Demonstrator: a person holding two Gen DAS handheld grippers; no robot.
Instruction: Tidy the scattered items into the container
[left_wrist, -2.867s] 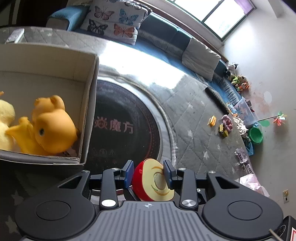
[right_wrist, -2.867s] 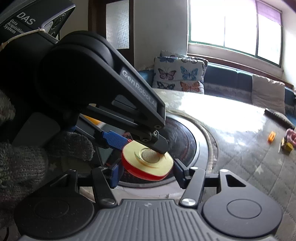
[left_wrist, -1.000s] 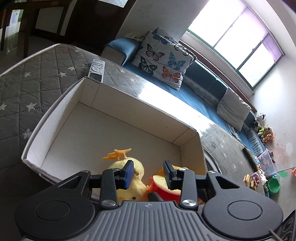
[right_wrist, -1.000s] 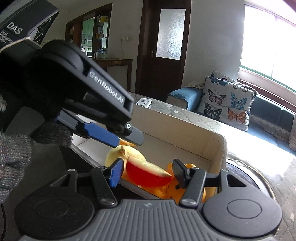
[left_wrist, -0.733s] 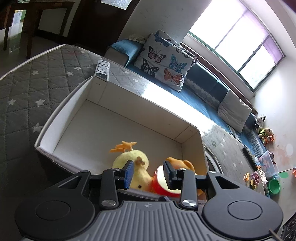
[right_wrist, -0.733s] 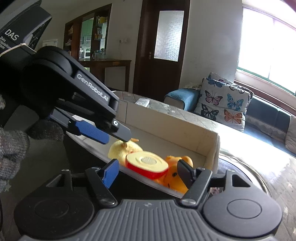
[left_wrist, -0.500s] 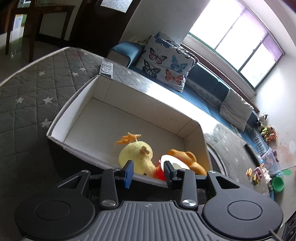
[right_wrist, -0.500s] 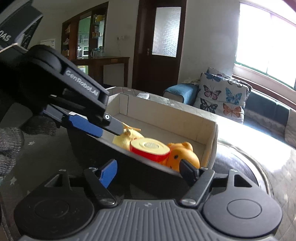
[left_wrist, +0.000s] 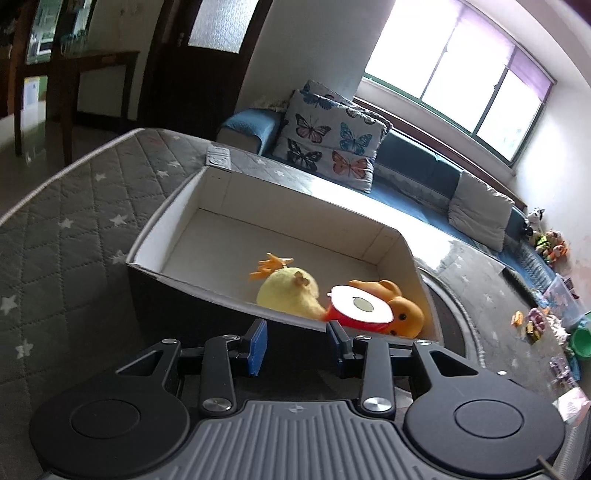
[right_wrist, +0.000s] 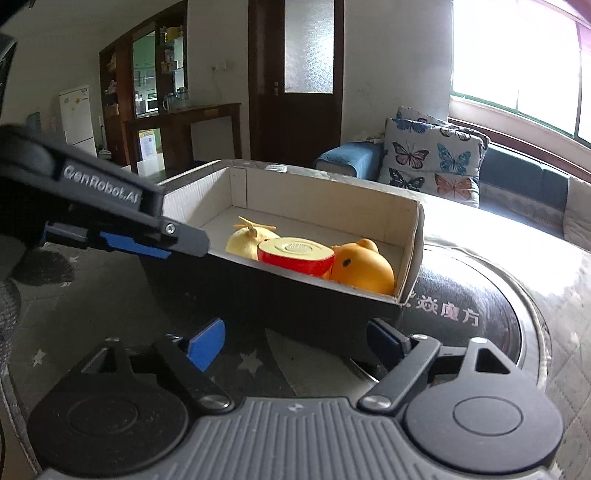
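A cardboard box (left_wrist: 173, 229) with a white inside stands on the grey quilted table; it also shows in the right wrist view (right_wrist: 410, 236). In it lie a pale yellow plush chick (left_wrist: 288, 291), an orange rubber duck (left_wrist: 402, 310) and a red toy apple half (left_wrist: 358, 308), cut face up. The right wrist view shows the chick (right_wrist: 245, 238), the apple half (right_wrist: 295, 254) and the duck (right_wrist: 364, 271). My left gripper (left_wrist: 297, 347) is open and empty, in front of the box's near wall. My right gripper (right_wrist: 295, 341) is open wide and empty, also short of the box.
A round black glass inset (right_wrist: 476, 325) with white characters lies in the table right of the box. A remote (left_wrist: 218, 157) lies behind the box. A sofa with a butterfly cushion (left_wrist: 332, 136) stands beyond. Small toys (left_wrist: 532, 325) litter the floor at right.
The apple half left the grippers and now lies in the box on the toys. Both grippers have drawn back from the box, and the right one has opened wider.
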